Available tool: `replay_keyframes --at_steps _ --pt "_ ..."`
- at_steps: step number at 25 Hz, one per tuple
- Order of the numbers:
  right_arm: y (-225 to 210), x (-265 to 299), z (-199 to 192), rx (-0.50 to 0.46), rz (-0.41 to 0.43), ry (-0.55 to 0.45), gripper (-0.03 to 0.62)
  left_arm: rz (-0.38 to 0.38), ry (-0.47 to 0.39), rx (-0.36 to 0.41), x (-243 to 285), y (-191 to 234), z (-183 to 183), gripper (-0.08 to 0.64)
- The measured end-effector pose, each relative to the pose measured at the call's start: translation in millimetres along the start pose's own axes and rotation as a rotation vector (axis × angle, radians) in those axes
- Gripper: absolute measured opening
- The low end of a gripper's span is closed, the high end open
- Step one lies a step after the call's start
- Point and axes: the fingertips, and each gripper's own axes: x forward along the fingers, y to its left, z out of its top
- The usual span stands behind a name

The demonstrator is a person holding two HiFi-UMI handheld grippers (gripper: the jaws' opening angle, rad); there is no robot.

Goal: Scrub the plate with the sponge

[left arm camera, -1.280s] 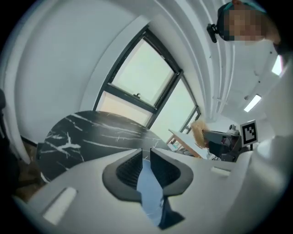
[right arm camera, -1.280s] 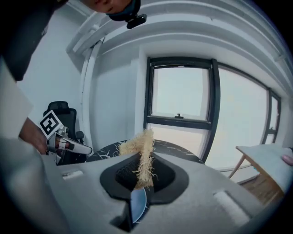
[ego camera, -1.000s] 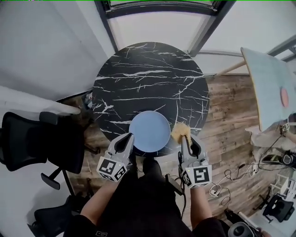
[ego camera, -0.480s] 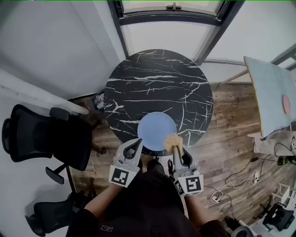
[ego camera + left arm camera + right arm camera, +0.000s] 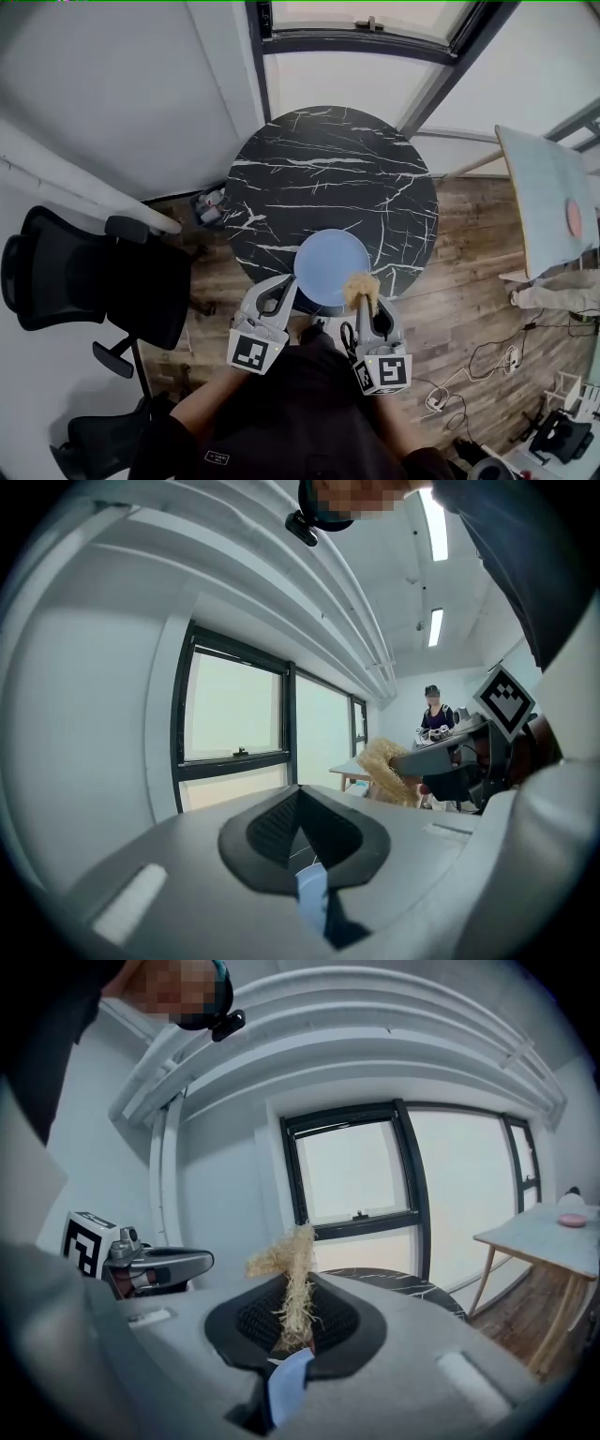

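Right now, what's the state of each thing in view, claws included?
Pale blue round plate: face up at the near edge of the black marble round table.
Straw-coloured fibrous sponge: pinched upright over the plate's near rim; contact unclear.
Right claw: shut on the sponge.
Left claw: shut, nothing gripped.

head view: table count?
2. A round black marble table in the middle, in front of the person. A pale table at the right edge, cut off by the frame. More may stand out of view.
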Motion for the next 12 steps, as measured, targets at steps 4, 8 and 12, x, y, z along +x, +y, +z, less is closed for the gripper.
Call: replay_keyframes --at_steps 4,8,12 --pt "15.8 -1.3 -1.9 -0.02 -0.001 0.008 0.037 -0.001 -0.009 -0.005 -4.4 9.8 4.2 -0.002" --pt "28.4 -3.5 -4.6 -0.035 -0.002 0.003 0.037 -0.03 -0.014 -0.003 -8.0 8.0 3.7 -0.002" --pt "34.3 -4.5 -3.1 -0.037 -0.001 -0.004 0.036 -0.043 -0.016 -0.007 -13.0 9.3 3.4 -0.002"
